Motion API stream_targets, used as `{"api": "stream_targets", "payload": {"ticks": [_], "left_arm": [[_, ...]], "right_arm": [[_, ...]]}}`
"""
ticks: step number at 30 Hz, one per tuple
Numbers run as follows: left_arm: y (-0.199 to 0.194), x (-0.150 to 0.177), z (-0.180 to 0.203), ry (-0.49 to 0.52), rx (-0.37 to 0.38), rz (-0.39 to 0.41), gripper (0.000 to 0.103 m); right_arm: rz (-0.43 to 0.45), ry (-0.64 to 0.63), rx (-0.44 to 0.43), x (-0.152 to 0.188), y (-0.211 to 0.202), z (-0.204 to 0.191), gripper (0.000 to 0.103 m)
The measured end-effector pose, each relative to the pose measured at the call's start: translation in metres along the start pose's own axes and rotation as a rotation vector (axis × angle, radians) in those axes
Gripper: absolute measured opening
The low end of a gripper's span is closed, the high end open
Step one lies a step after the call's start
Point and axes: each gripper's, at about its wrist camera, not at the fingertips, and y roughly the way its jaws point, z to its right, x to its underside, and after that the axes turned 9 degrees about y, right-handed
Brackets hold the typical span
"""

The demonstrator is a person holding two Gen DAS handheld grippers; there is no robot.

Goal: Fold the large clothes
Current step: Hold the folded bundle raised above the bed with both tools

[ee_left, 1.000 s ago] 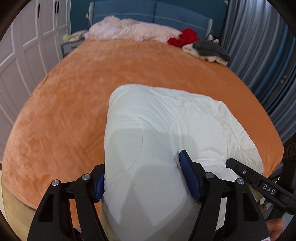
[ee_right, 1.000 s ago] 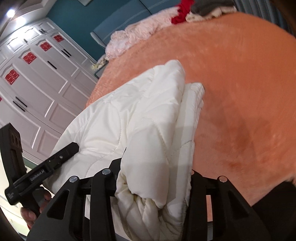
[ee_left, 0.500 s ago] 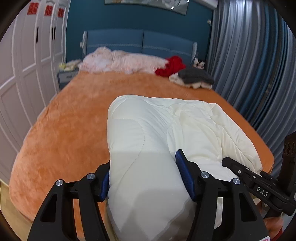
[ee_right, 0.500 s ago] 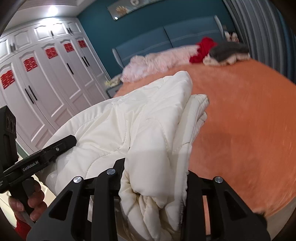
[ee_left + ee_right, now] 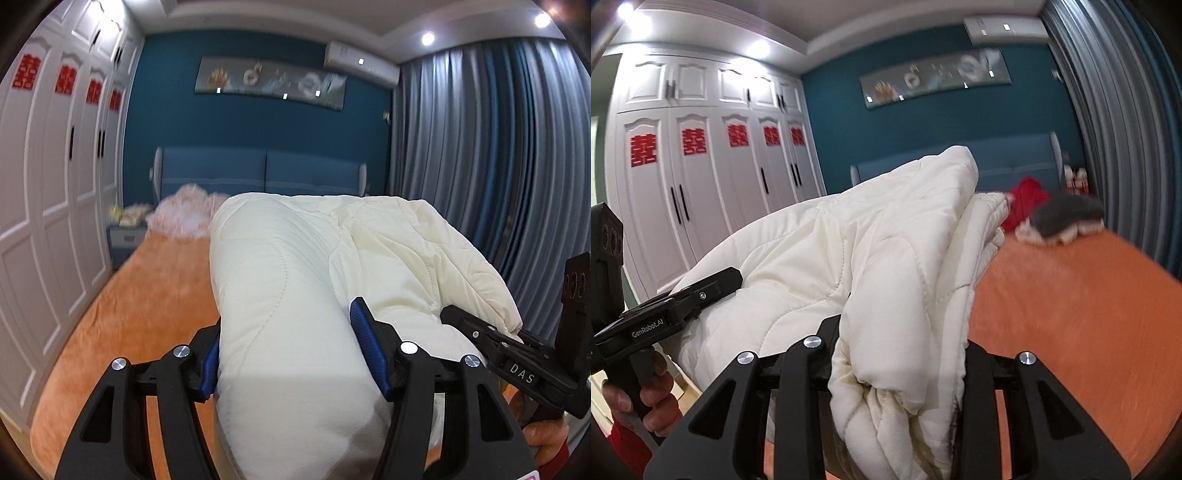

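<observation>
Both grippers are clamped on the same white quilted comforter. L gripper has its blue-padded fingers pressed into a thick, smooth roll of the fabric, one on each side; R gripper pinches a bunched, wrinkled fold of it btwn its black fingers. The comforter is held up off the bed, hanging over the orange cover near the foot edge, w/ its folded bulk stretched btwn the two grippers and its far end reaching toward the headboard. In the left wrist view the other gripper shows at the right edge, gripped by a hand; in the right wrist view the other gripper's handle sits at the left edge in a hand w/ a red cuff. At the bed's head end: pink bedding toward the left corner, a red garment and a grey-and-cream pile toward the right corner. White wardrobe w/ red symbols runs along the left side, grey-blue curtains along the right.
</observation>
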Motion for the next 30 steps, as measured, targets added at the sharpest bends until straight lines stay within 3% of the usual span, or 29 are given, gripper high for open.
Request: {"api": "stream_targets", "payload": {"ticks": [9,16,24,30], "left_arm": [[-0.003,-0.039,-0.037,0.002,0.005,0.154,0.059],[0.018,-0.045,-0.072,-0.015,-0.005,0.203,0.059],[0.091,-0.006,-0.125,-0.071,-0.016,0.167,0.060],[0.174,0.058,-0.173,-0.156,0.010,0.012,0.060]], "right_arm": [[0.104,-0.111,-0.039,-0.050,0.009,-0.037,0.029],[0.122,-0.162,-0.054,-0.065,0.052,-0.056,0.029],[0.018,-0.112,-0.086,-0.039,0.154,-0.046,0.030],[-0.129,-0.047,-0.069,0.017,0.243,-0.019,0.030]]}}
